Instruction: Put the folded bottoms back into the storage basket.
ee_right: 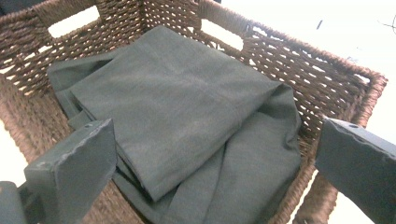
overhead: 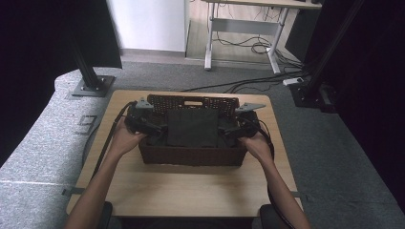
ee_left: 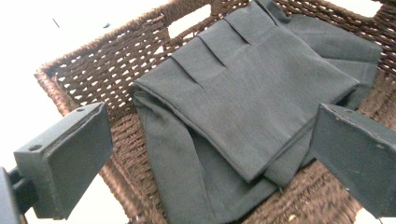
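A dark grey folded cloth (overhead: 192, 127) lies inside a brown woven basket (overhead: 191, 155) in the middle of the wooden table. In the left gripper view the cloth (ee_left: 243, 107) shows pleats and loose folds spilling beneath it. My left gripper (overhead: 157, 130) hovers at the basket's left end, jaws wide apart and nothing between them (ee_left: 210, 158). At the basket's right end my right gripper (overhead: 224, 131) stands open too, its jaws (ee_right: 215, 163) spread above the cloth (ee_right: 187, 116) without touching it.
The basket's woven walls (ee_right: 299, 70) with handle cut-outs surround the cloth. The wooden table (overhead: 191, 191) has bare room in front of the basket. Grey carpet, black stand bases (overhead: 93, 87) and floor cables (overhead: 248, 83) lie beyond the table.
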`<state>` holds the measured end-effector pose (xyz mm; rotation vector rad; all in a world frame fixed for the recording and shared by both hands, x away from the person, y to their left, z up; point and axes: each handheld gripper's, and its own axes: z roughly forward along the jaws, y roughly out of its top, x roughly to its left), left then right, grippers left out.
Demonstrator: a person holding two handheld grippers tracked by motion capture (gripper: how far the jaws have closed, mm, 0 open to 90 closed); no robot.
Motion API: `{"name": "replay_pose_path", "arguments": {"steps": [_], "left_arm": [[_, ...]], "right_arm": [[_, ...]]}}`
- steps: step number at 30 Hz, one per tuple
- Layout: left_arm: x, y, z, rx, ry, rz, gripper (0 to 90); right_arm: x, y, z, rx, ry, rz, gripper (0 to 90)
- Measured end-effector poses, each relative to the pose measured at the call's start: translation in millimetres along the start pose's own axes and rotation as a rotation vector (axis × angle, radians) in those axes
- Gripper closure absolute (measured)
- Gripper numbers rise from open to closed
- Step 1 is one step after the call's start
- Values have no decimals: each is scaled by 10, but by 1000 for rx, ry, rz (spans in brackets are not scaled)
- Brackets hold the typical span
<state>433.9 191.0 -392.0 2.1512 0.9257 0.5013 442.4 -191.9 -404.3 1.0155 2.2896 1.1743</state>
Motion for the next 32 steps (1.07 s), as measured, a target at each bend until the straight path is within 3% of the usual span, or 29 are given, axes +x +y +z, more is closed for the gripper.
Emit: {"name": "replay_pose_path", "arguments": {"steps": [15,28,32], "left_arm": [[-96,-334,-225,-29,-15,-2,0],[-154,-829,-192,-19,-7,-37,0],[-180,-932,-165,-14,1,-29,0]], "right_arm": [[50,-215,-288,-1,-8,-11,0],[94,-721,-348,24,-22,1,0],[91,-864,-325,35,-27,15,0]]}}
